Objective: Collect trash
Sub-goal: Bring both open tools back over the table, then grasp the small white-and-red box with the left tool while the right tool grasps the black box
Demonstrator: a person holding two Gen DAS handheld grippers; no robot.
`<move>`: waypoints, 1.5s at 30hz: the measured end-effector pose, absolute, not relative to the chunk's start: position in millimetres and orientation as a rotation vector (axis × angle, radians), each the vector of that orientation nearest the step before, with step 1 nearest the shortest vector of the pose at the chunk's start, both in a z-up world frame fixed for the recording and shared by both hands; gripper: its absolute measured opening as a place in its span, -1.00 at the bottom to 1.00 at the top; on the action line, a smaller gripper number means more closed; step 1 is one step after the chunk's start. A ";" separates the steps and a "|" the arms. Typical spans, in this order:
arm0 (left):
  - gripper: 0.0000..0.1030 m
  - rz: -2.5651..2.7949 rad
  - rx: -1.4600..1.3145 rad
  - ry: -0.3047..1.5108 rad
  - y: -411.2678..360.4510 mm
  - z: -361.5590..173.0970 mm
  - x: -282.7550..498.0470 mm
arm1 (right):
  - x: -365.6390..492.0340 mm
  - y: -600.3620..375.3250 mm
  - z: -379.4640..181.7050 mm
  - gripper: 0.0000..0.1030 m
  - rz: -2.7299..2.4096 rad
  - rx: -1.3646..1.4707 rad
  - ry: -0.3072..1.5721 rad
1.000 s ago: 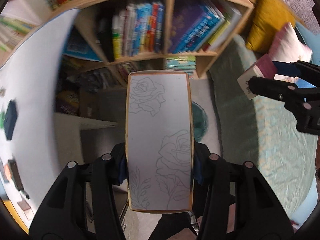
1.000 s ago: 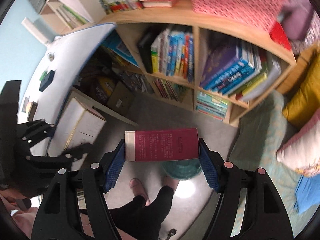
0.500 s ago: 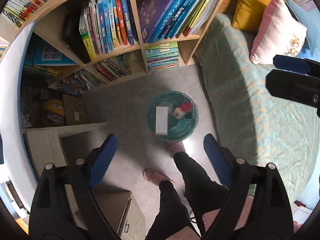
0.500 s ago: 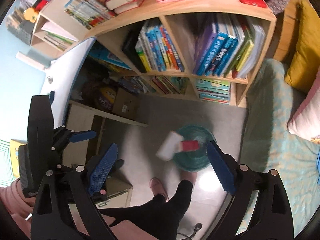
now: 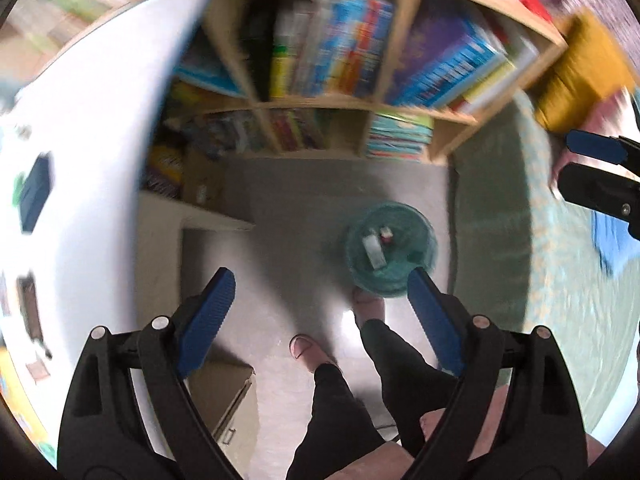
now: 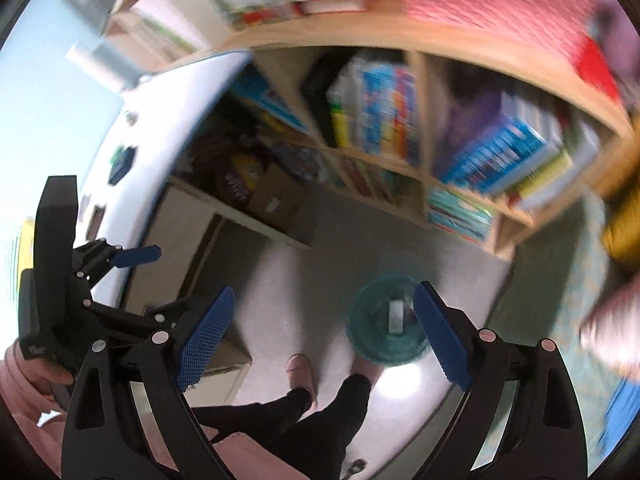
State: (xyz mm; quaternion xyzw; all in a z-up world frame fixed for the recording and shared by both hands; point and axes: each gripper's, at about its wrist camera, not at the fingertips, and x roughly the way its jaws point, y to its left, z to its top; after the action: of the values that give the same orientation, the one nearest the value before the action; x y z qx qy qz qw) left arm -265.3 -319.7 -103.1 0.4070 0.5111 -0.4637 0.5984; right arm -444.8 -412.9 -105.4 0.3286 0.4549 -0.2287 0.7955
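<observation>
Both grippers, left (image 5: 320,304) and right (image 6: 322,330), have just spread wide with nothing between their blue pads. Two boxes, white (image 5: 373,251) and small red (image 5: 386,233), lie inside the round teal bin (image 5: 390,276) on the grey floor (image 5: 288,216).

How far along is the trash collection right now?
Done: a white box and a small red item lie in the teal bin on the floor. In hand: nothing; the left gripper and right gripper have just been opening, jaws empty. Left: small items on the white table, possibly trash.
</observation>
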 end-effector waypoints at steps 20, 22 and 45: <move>0.70 -0.457 0.520 1.257 -132.3 -63.3 -79.2 | -194.8 -299.9 -67.0 0.75 0.147 0.139 1.074; 0.69 -0.423 0.493 1.263 -117.6 -64.2 -66.1 | -173.9 -286.7 -67.4 0.75 0.184 0.102 1.078; 0.70 -0.245 0.293 1.337 -36.0 -84.5 24.0 | -26.8 -191.2 -103.1 0.75 0.457 -0.210 1.194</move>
State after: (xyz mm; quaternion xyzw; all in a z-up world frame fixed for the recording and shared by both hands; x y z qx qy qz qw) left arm 24.0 -36.0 -84.5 0.1349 0.6158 -0.1127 0.7681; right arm -26.8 -191.2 -103.1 -0.0977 0.5563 0.2130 0.7973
